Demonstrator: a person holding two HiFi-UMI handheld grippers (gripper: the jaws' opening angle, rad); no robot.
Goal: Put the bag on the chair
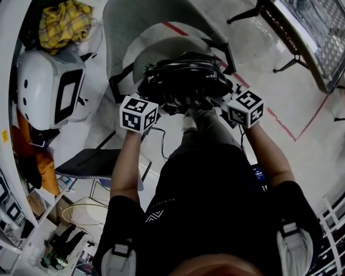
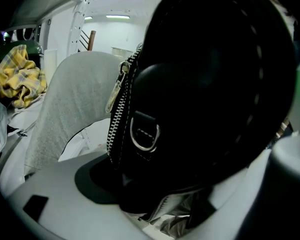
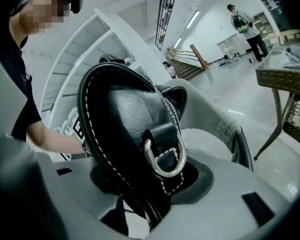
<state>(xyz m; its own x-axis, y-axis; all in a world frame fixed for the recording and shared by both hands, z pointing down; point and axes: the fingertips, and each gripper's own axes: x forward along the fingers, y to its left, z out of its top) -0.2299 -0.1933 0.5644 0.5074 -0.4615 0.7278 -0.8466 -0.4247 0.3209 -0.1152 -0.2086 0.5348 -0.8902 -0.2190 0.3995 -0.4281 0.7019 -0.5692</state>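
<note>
Grey chair (image 1: 139, 13), black bag (image 1: 184, 76) gripped by left claw (image 1: 163, 101), right claw (image 1: 217, 100)

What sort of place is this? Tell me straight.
Probably a large indoor workshop or lab hall: cluttered white shelving, a red tape line on the polished floor, and a staircase under strip lights.

A black leather bag (image 1: 184, 82) sits over the seat of a grey upholstered chair with black metal legs (image 1: 149, 16); whether it touches the seat cannot be told. The left gripper (image 1: 158, 101) meets the bag's end at the chair's front left and the right gripper (image 1: 229, 99) meets the opposite end, with the fingers hidden by the bag. A yellow plaid cloth (image 1: 65, 23) lies left of the chair. Well to the chair's right stands a dark wicker worktop (image 1: 330, 39), and a red tape line (image 1: 287, 130) runs over the floor between them.
</note>
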